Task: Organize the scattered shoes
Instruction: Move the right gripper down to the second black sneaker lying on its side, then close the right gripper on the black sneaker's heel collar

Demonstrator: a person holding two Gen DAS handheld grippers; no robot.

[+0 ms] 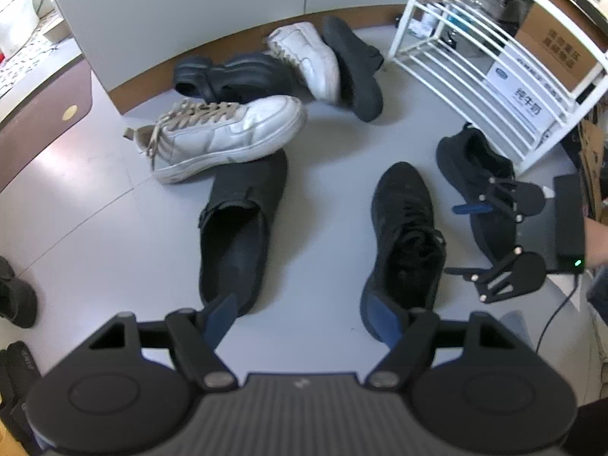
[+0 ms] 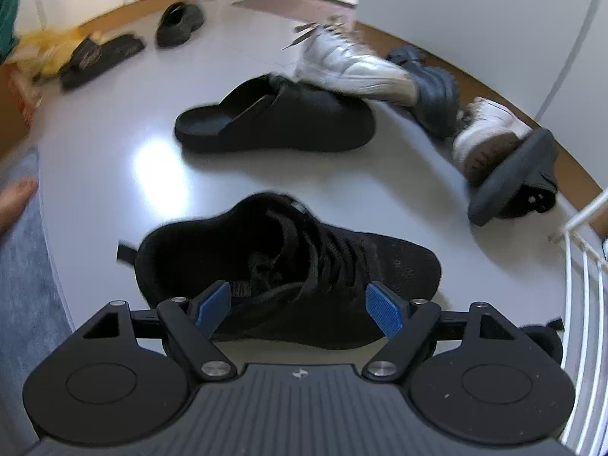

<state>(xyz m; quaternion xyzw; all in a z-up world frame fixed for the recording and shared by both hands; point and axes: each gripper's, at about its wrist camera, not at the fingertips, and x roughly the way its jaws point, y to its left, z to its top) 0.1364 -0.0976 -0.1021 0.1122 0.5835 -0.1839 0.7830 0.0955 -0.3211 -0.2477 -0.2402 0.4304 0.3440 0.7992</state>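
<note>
On the grey floor beside an empty white shoe rack (image 1: 475,49), 2 spread grippers, left (image 1: 304,319) and right (image 2: 300,309), hover over black sneakers (image 1: 404,243), gripping nothing.

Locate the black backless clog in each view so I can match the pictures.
Left wrist: black backless clog, left of centre, toe tucked under the white sneaker.
Right wrist: clog, upper centre, lying sideways.
Shared landmark: white shoe rack, upper right; its edge at right.

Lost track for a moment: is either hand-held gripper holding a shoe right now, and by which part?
Nothing is held. The left hand-held gripper hangs open above the floor, and the right hand-held gripper is open over the black sneaker, pads not pressing it.
</note>
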